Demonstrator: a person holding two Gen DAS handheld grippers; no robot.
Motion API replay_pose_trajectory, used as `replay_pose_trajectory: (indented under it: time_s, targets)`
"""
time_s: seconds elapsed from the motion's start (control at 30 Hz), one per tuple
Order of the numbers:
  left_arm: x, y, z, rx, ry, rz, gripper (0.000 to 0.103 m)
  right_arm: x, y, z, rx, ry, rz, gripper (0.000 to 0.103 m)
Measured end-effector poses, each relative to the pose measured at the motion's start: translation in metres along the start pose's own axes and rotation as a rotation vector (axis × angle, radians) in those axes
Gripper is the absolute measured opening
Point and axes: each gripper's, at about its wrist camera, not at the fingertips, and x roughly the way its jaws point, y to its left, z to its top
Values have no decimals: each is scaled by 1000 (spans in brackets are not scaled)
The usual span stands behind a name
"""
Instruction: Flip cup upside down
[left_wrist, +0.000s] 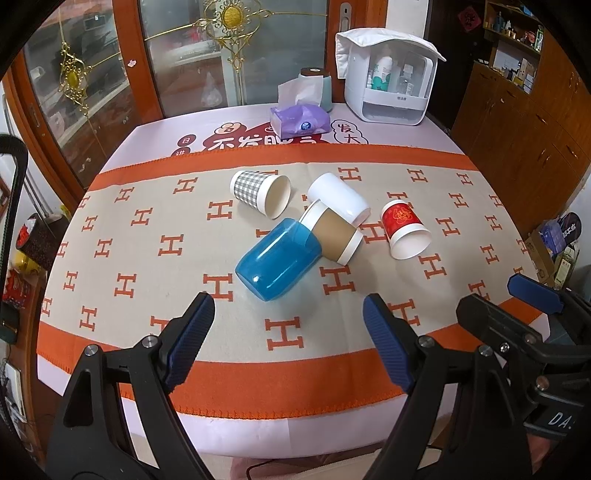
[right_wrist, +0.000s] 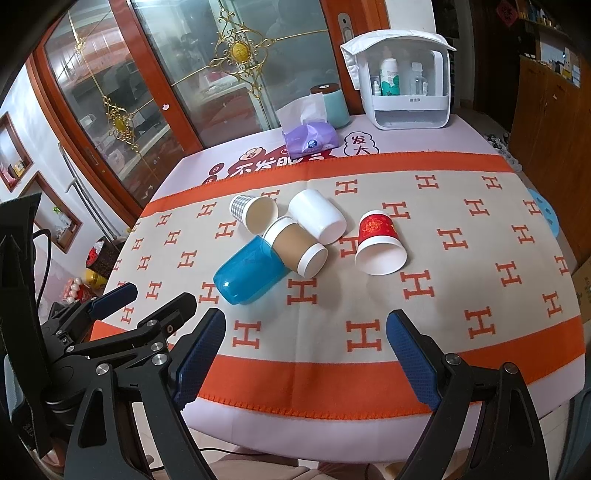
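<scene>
Several cups lie on their sides in the middle of the table: a blue plastic cup, a brown-sleeved paper cup, a white cup, a grey checked paper cup and a red paper cup. My left gripper is open and empty, above the near table edge in front of the blue cup. My right gripper is open and empty, to the right of the left one, also near the front edge.
An orange and beige patterned cloth covers the table. At the far edge stand a purple tissue pack, a teal canister and a white cosmetics box. A glass cabinet is behind the table and wooden cupboards stand to the right.
</scene>
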Motion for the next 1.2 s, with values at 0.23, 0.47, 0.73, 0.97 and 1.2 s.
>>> replay_pose_trajectory:
  time_s: [0.23,0.47,0.73,0.97,1.2]
  targets:
    - [0,-1,-3,-1,-2,2,81,-1,-1,-2,0,-2,2,90]
    - [-1,-4,-6,8,-2,1,81,-1,-1,-2,1,-3,2,90]
    - [2,-6,0,36,25,2,81,2,1,-4,7,4,6,90]
    - [11,1,12,71,53,-10,81,14,2,4,40,23,15,90]
    - [43,24,33,27,151,-67,81,38,1,17,94,51,9,90]
